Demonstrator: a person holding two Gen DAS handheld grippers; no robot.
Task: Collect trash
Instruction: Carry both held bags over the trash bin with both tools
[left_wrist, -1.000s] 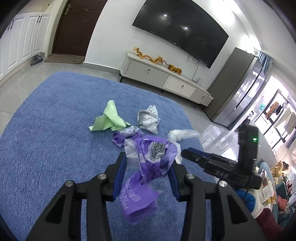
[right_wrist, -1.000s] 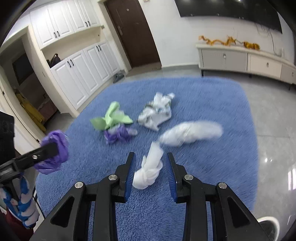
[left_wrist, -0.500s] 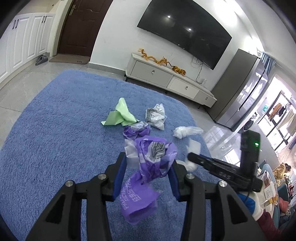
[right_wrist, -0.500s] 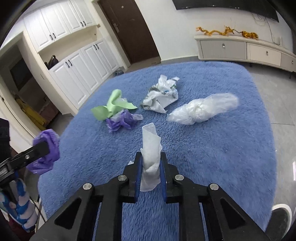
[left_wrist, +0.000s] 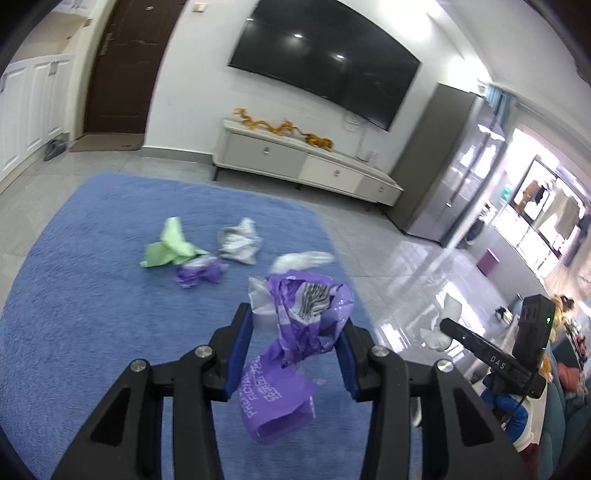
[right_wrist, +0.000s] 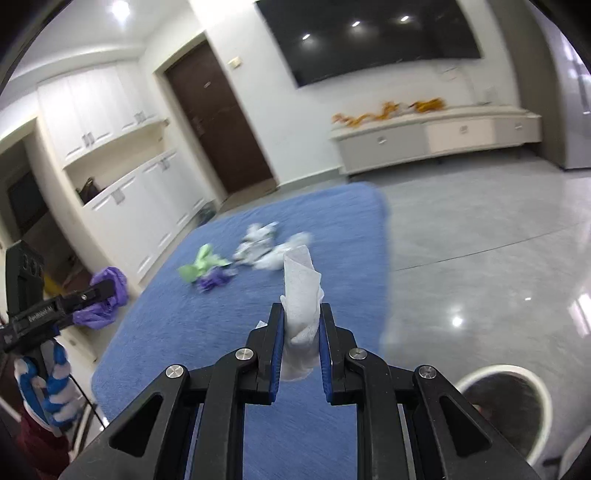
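My left gripper (left_wrist: 297, 332) is shut on a crumpled purple plastic bag (left_wrist: 295, 332) and holds it above the blue rug (left_wrist: 92, 295). My right gripper (right_wrist: 301, 325) is shut on a white paper tissue (right_wrist: 301, 295), lifted off the rug. On the rug lie a green wrapper (left_wrist: 168, 247), a small purple wrapper (left_wrist: 199, 273), a grey-white crumpled wrapper (left_wrist: 238, 242) and a clear white bag (left_wrist: 301, 260). The right gripper also shows in the left wrist view (left_wrist: 447, 326), and the left gripper in the right wrist view (right_wrist: 107, 290).
A white round bin (right_wrist: 532, 380) with a dark inside stands on the grey tile floor at the lower right. A low TV cabinet (left_wrist: 295, 162) lines the far wall. White cupboards (right_wrist: 122, 206) and a dark door (right_wrist: 218, 122) stand to the left.
My right gripper closed on the white tissue and lifted it off the rug, swinging right toward the bin. My left gripper rose and pulled back with the purple bag.
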